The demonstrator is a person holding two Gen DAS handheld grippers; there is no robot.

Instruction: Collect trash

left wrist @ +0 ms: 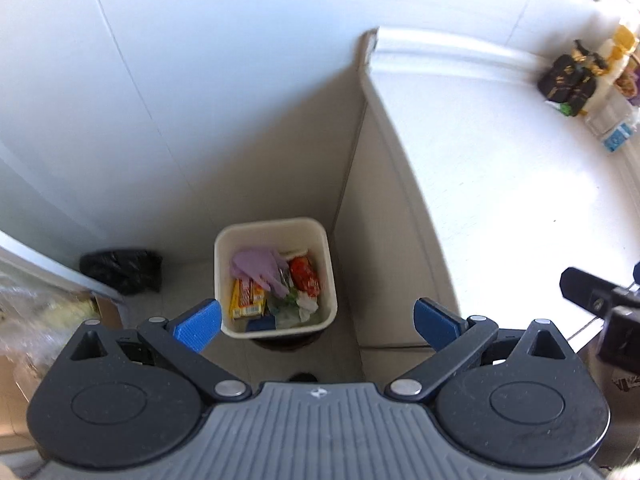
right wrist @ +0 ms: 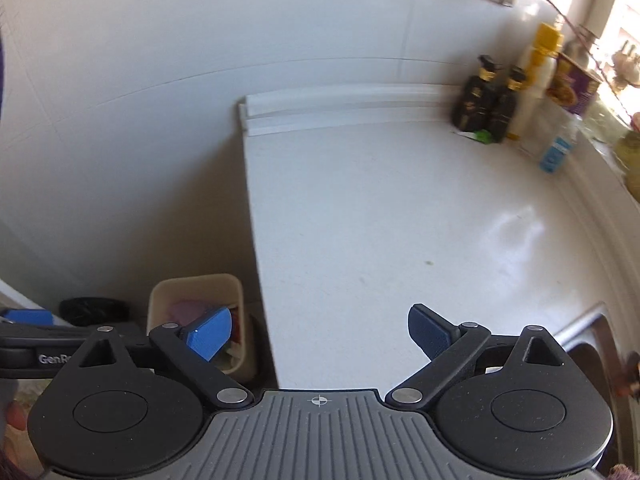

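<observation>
The job looks close to finished, if not done. The bin [left wrist: 276, 278] on the floor, tucked into the corner beside the end of the counter [left wrist: 500, 184], already holds a heap of rubbish, and the counter above it shows no loose wrappers that I can make out across its broad white top.

Inside the bin lies a purple glove [left wrist: 260, 268] toward the back, a red wrapper [left wrist: 305, 277] to the right of it, a yellow packet [left wrist: 247, 298] along the left wall, and some pale crumpled plastic and a bit of blue at the near side. It is filled well up but not spilling.

The left gripper [left wrist: 318, 322] hangs high above the bin, jaws spread wide with nothing between them. The right gripper [right wrist: 320, 334] hovers over the counter edge just right of the bin, jaws likewise wide apart and empty.

What might be left: a black bag [left wrist: 122, 270] sits on the floor left of the bin, against the wall; whether it counts as trash I cannot tell. The bottles [right wrist: 486, 100] at the far end of the counter, well away from the bin, look like kept things, though a small green scrap [right wrist: 482, 136] lies at their foot.
</observation>
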